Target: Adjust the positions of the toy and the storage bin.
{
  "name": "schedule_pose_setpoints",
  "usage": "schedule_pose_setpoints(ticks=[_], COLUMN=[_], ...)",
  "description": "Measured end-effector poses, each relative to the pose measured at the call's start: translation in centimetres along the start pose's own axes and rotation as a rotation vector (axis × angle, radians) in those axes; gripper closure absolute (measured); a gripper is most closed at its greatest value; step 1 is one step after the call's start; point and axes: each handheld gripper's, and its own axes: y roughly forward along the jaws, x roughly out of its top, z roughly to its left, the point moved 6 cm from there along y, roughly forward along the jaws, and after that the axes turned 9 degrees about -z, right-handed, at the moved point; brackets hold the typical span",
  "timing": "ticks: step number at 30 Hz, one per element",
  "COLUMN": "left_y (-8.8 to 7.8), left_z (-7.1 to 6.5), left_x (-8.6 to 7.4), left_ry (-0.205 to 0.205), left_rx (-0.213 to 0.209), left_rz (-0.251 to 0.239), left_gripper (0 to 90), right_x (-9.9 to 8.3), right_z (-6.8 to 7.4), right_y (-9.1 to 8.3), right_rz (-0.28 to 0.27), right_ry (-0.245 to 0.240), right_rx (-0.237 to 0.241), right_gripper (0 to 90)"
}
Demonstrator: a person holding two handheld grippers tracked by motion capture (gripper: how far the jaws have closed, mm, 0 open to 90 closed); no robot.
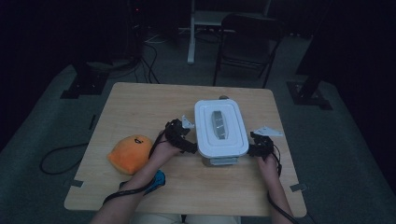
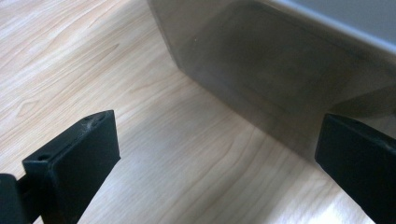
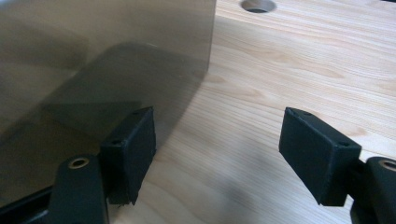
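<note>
A box with a white lid (image 1: 219, 128) and smoky clear walls stands in the middle of the wooden table (image 1: 140, 107). A grey latch (image 1: 218, 124) lies along the lid. My left gripper (image 1: 186, 140) is at the box's left side, its jaws open. In the left gripper view the box wall (image 2: 280, 70) rises just ahead and to the right of the left gripper (image 2: 215, 158), with bare table between the jaws. My right gripper (image 1: 252, 148) is at the box's right side, open. In the right gripper view the box wall (image 3: 93, 70) stands beside the left jaw of the right gripper (image 3: 219, 154).
An orange plush toy (image 1: 130, 153) lies on the table's near left. A blue object (image 1: 159, 179) peeks out under the left forearm. The tabletop has a round hole (image 3: 257, 4) beyond the box. A folding chair (image 1: 247, 42) stands on the floor behind the table.
</note>
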Motion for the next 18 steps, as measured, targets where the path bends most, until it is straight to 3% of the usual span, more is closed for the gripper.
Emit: schedule_pose_setpoints(ticks=[11, 18], left_y=[-0.9, 0.2], left_z=[1.5, 3.3], left_x=[-1.6, -1.2], left_ry=[-0.035, -0.057], left_rx=[0.005, 0.081], left_rz=[0.006, 0.033], left_gripper=[0.4, 0.4], right_x=[0.0, 0.0], right_z=[1.8, 1.4], right_y=[0.6, 1.8], right_rz=[-0.005, -0.018], right_ry=[-0.012, 0.045], right_rx=[0.041, 0.046], right_gripper=[27.5, 20.8])
